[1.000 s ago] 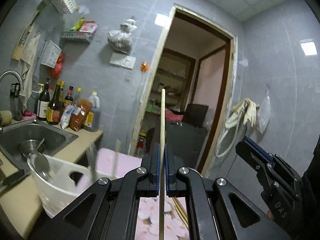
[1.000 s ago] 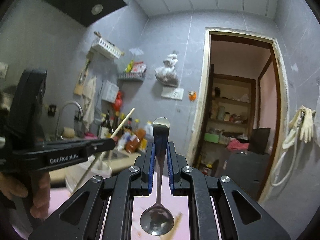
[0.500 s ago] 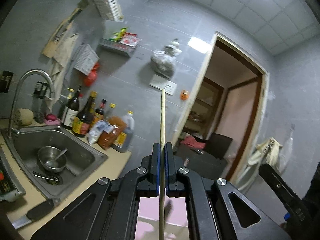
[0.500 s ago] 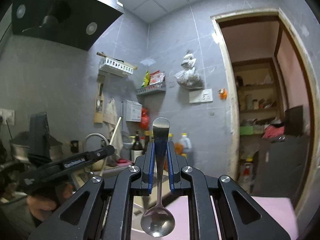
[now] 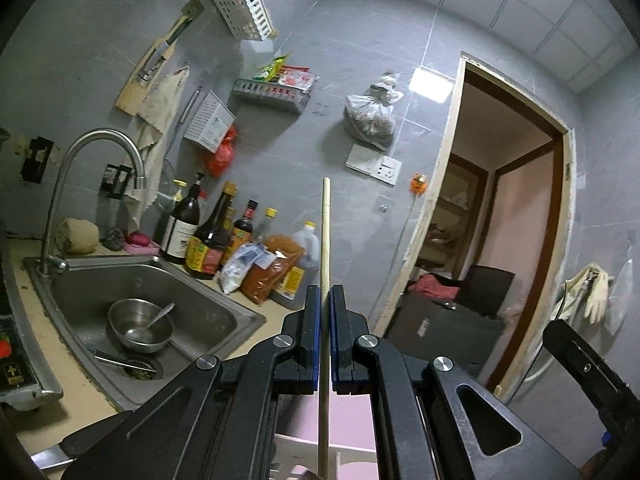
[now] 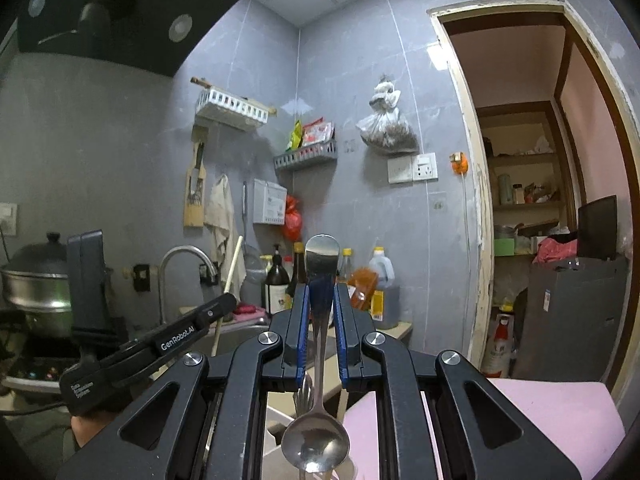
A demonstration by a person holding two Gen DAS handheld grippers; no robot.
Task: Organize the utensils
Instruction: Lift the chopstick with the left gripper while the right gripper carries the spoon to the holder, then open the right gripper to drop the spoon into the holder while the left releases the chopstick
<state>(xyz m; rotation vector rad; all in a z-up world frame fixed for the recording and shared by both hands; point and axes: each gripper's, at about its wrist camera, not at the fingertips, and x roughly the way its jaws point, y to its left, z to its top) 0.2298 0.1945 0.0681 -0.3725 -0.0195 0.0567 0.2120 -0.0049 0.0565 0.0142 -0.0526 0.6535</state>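
My left gripper [image 5: 325,300] is shut on a pale wooden chopstick [image 5: 325,236] that stands upright between the blue pads, its tip rising in front of the grey wall. My right gripper [image 6: 320,300] is shut on the handle of a metal spoon [image 6: 316,440], bowl hanging down toward the camera and handle end pointing up. In the right wrist view the left gripper [image 6: 224,306] reaches in from the left with the chopstick [image 6: 230,276] slanting up from it. A white slotted utensil rack [image 5: 240,4] hangs high on the wall, also seen as the rack [image 6: 230,110] in the right wrist view.
A steel sink [image 5: 208,320] holds a bowl with a spoon [image 5: 140,326]. Sauce bottles [image 5: 212,236] and packets crowd the counter's back. A curved tap [image 5: 100,152] arches over the sink. An open doorway [image 5: 500,208] lies right. A pink board [image 6: 560,412] sits below; a pot [image 6: 36,280] left.
Both views have swung left and up toward the sink wall. The white basket and pink board have dropped out below the left gripper. Both grips are unchanged.
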